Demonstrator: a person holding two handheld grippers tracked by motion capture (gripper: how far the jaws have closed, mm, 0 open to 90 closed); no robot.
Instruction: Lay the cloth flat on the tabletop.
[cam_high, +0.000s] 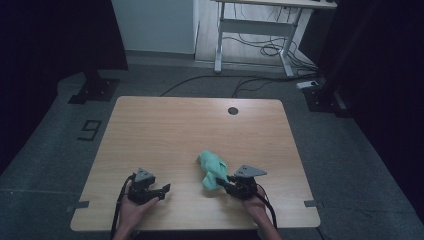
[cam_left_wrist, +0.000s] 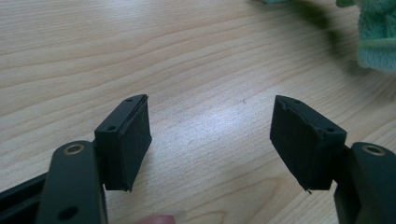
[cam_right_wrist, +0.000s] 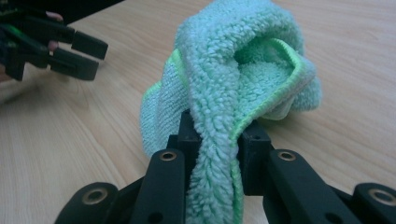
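Green microfibre cloth (cam_right_wrist: 243, 70) sits bunched on the wooden table (cam_high: 165, 125), right of centre and toward my near edge, with one thick fold running back into my right gripper (cam_right_wrist: 217, 140). Right tongs are clamped on that fold: in the right gripper view the pile is squeezed between both pads, with the bound lime edge running along the right pad. Rest of the cloth is a loose lump just ahead of the jaws, partly resting on the table. Left gripper (cam_left_wrist: 210, 140) stands with its tongs wide apart over bare wood, nothing between them; in its own view the cloth's edge (cam_left_wrist: 376, 42) shows at the upper right, near but not touching. In the high view the two grippers are well apart, the left one (cam_high: 162, 190) low on the table's left half. Risks as I judge them: the grip is on a doubled, fluffy fold rather than a single layer, so a quick pull could let the pile slide out of the pads, or drag the whole bundle instead of opening it. If I bring the left tongs in blind, they may catch several layers at once and lock the tangle tighter. The cloth lies close to the near edge, so a backward tug could carry it off the table.
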